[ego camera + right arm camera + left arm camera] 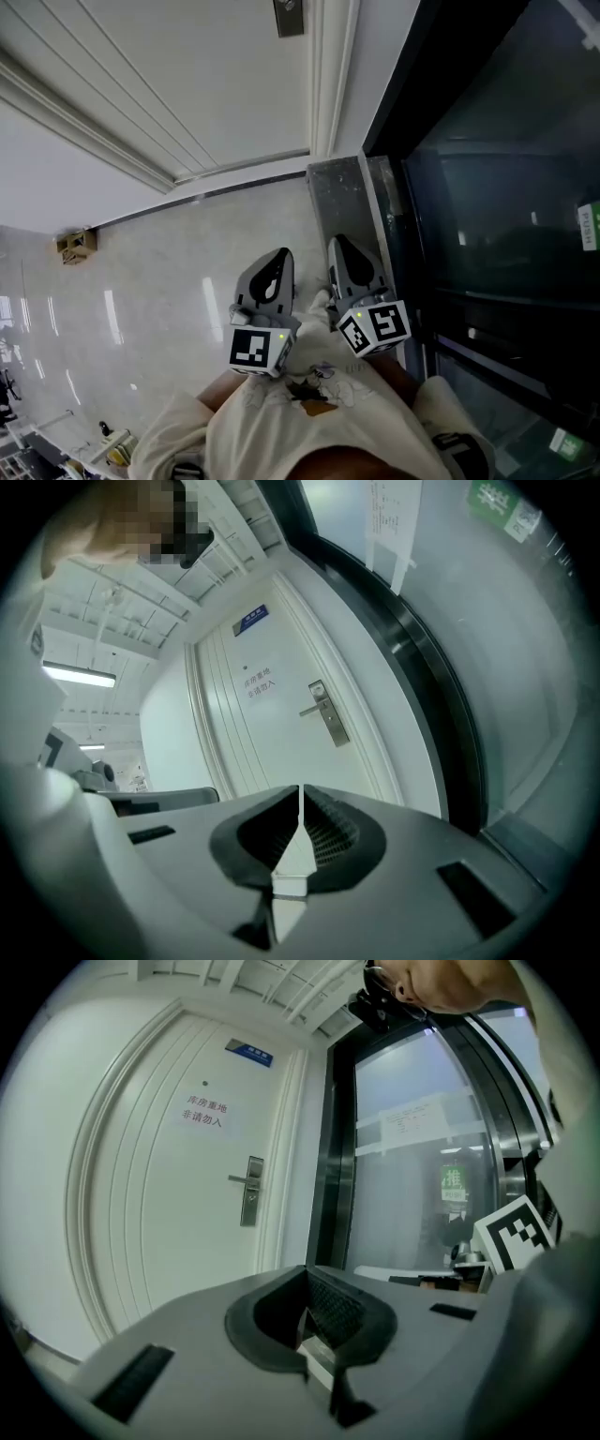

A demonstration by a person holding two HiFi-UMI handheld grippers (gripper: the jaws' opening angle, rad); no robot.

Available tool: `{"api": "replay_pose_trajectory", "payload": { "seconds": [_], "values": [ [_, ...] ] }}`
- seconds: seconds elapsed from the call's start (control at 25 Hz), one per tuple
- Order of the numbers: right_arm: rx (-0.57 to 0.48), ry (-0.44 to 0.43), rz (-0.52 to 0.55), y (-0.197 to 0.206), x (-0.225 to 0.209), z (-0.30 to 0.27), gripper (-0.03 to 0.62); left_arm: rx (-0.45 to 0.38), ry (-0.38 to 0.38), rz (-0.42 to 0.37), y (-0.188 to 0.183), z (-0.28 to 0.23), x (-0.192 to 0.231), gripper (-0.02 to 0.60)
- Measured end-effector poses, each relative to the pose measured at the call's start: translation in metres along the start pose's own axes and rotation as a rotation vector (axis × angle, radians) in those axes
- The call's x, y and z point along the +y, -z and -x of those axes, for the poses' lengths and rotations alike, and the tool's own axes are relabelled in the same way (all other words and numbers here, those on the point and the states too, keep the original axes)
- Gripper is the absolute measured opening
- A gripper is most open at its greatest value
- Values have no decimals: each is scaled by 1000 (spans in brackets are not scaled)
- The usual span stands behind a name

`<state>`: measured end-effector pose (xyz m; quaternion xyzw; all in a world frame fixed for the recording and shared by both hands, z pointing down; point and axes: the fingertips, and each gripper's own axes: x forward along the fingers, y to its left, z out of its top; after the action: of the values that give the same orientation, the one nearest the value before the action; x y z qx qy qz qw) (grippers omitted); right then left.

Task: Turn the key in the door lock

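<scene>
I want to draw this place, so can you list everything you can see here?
door: one, white, closed, ahead of both grippers
door handle: one, silver, on the door's edge nearest the glass
sign: one, blue, high on the door
notice: one, dark lettering, mid-door
glass wall: one, dark-framed, beside the door
paper sheet: one, white, on the glass
green sign: at least one, on the glass
floor: shiny, pale
box: one, brown, on the floor by the wall
shirt: one, cream, the person's
left gripper: grey, shut, empty
right gripper: grey, shut, empty
</scene>
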<state>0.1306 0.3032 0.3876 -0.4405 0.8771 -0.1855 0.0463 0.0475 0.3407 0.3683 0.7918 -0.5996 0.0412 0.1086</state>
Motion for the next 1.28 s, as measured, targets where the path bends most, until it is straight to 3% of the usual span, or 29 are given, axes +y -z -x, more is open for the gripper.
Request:
{"api": "replay_pose_trajectory", "payload": {
  "seconds": [0.12, 0.24, 0.48, 0.72, 0.92, 1.08, 1.28],
  "values": [
    [8, -6, -6, 1, -10, -6, 8, 3, -44, 6, 7, -11, 12, 6],
    [13, -9, -8, -3, -19, -14, 9, 16, -91, -40, 6, -31, 26, 6],
    [33, 3, -6, -3, -51, -84, 9, 10, -94, -104, -12, -109, 73, 6],
    [20, 72, 28, -33, -96, -216, 9, -17, -17, -125, -56, -229, 147, 6],
    [-29, 162, 61, -83, -125, -316, 9, -37, 62, -181, -101, -318, 194, 6],
    [-52, 194, 45, -102, -136, -359, 9, -85, 94, -240, -133, -361, 213, 6],
    [-50, 162, 66, -114, -137, -389, 9, -86, 94, -252, -151, -395, 219, 6]
  ]
}}
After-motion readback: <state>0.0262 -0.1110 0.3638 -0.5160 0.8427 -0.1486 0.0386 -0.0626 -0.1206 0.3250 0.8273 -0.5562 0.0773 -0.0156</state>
